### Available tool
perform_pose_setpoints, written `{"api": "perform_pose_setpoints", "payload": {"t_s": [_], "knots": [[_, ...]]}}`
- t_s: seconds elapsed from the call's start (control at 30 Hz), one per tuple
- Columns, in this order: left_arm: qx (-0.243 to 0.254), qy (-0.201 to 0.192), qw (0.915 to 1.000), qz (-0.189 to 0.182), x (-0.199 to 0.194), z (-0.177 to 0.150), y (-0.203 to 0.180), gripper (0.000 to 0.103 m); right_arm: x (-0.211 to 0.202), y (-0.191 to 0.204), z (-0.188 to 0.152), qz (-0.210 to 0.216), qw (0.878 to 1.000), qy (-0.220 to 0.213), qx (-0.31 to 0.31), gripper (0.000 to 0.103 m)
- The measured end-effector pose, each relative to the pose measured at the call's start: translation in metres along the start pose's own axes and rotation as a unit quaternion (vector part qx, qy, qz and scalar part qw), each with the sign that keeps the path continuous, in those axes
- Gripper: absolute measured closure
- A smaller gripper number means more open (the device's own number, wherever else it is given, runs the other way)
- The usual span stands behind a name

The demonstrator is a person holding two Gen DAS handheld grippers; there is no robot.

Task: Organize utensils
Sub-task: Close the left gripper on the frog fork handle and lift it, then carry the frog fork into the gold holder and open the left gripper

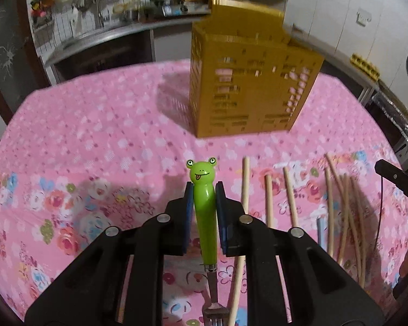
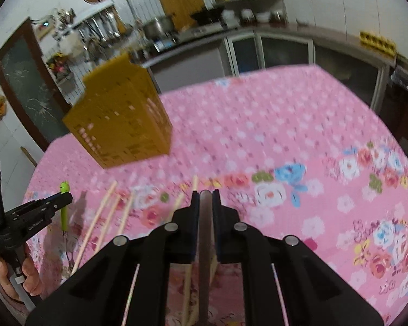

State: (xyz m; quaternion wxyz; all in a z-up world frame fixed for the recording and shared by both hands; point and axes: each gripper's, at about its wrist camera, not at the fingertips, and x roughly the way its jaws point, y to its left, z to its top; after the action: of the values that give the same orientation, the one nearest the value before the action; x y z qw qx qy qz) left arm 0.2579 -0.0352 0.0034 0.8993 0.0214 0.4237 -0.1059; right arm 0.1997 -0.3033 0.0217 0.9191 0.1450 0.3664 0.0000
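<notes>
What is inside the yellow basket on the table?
Through the slots of the basket only pink tablecloth shows behind. Its walls hide the inside, so I cannot tell.

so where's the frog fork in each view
Left wrist view: frog fork at centre bottom, clamped in the left gripper.
Right wrist view: far left edge, in that same gripper.
Shared landmark: the gold utensil holder beyond it.
</notes>
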Motion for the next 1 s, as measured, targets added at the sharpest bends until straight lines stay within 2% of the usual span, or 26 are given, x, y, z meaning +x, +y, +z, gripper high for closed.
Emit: {"api": "perform_pose_setpoints", "payload": {"t_s": [0.3, 0.53, 0.87, 1.0], "knots": [[0.006, -0.059, 0.9982, -0.006, -0.033, 0.0, 0.001, 0.088, -0.027, 0.016, 0.007, 0.01, 0.997, -0.067, -0.028, 0.093], [0.005, -0.09, 0.9959, -0.008, -0.046, -0.003, 0.003, 0.088, -0.046, 0.031, 0.007, 0.007, 0.992, -0.116, -0.055, 0.093], [0.008, -0.144, 0.9895, 0.01, -0.073, -0.001, 0.002, 0.088, -0.061, 0.049, 0.011, -0.012, 0.984, -0.158, -0.085, 0.093], [0.012, -0.162, 0.9866, 0.012, -0.082, 0.008, -0.002, 0.088, -0.066, 0.055, 0.022, -0.01, 0.981, -0.174, -0.085, 0.093]]}}
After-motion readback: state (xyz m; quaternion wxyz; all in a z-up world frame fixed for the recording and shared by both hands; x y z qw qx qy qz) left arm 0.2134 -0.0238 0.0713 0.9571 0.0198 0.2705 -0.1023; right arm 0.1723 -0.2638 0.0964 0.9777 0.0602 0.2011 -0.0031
